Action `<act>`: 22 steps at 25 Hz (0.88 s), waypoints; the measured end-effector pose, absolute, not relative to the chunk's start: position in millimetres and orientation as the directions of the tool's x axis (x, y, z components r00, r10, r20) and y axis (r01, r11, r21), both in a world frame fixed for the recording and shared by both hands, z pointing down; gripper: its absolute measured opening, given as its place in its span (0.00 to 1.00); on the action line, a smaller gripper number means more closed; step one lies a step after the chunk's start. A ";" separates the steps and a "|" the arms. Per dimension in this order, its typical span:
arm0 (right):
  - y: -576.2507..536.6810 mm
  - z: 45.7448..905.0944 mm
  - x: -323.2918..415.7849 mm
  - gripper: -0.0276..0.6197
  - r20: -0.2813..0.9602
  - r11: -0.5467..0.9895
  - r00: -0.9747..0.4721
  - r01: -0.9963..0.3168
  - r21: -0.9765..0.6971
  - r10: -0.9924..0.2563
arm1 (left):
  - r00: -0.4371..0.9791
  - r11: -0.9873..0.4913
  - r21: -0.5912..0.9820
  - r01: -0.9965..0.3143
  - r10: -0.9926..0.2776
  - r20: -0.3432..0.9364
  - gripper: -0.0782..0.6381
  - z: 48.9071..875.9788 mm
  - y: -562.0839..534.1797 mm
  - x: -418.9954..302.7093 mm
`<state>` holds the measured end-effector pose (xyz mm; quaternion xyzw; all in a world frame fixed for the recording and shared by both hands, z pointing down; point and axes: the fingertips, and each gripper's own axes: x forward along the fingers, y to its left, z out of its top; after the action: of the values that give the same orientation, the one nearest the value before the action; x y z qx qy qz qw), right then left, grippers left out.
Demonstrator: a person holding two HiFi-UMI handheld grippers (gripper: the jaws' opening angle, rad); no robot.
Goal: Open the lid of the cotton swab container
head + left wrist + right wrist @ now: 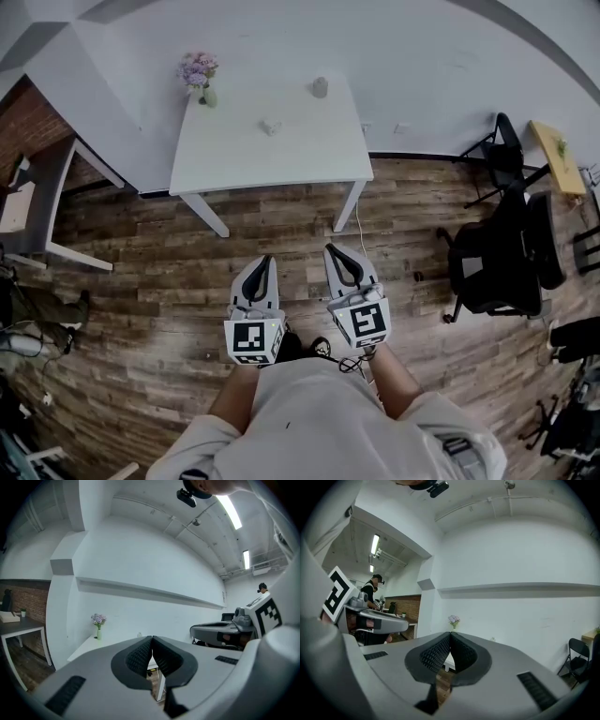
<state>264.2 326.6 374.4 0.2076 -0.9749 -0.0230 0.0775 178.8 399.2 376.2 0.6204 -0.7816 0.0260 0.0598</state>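
In the head view both my claws hang over the plank floor (141, 272), side by side on the near side of the white table (281, 159) and well apart from it. My left claw (267, 259) and right claw (331, 249) both point toward the table. Their jaws are pressed together with nothing in them. On the table's far left corner stands a vase (200, 77) of flowers. A grey cylinder (320, 87) sits near the far edge, right of the middle, and a pale lump (270, 126) lies nearer the centre. I cannot tell which of the two is the swab container, and neither claw is close to them. A black chair (497, 258) stands to the right.

In the left gripper view my ribbed pads (140, 657) meet tip to tip and pinch nothing. The table and vase lie far beyond them on the left. My right claw is level beside me on the right.

In the right gripper view the pads (436, 654) are likewise closed on nothing. The vase is far ahead, a folding chair (577, 657) stands at the right, and a person (371, 591) stands far to the left.
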 end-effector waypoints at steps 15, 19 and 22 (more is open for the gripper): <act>320.0 396.0 274.2 0.04 0.135 0.915 -0.905 -0.398 0.062 -0.403 | -0.168 0.177 0.034 -0.984 -0.969 0.182 0.14 397.2 393.0 194.2; 317.4 395.3 268.1 0.04 0.136 0.917 -0.907 -0.392 0.077 -0.400 | -0.144 0.154 0.035 -0.987 -0.970 0.197 0.14 401.4 388.5 189.7; 317.0 397.6 264.2 0.04 0.147 0.918 -0.906 -0.390 0.078 -0.397 | -0.127 0.137 0.033 -0.990 -0.969 0.213 0.14 406.5 386.6 186.7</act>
<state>264.2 317.0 397.6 0.2017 -0.9759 -0.0233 0.0799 186.7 386.6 406.5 0.6543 -0.7484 0.0580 0.0918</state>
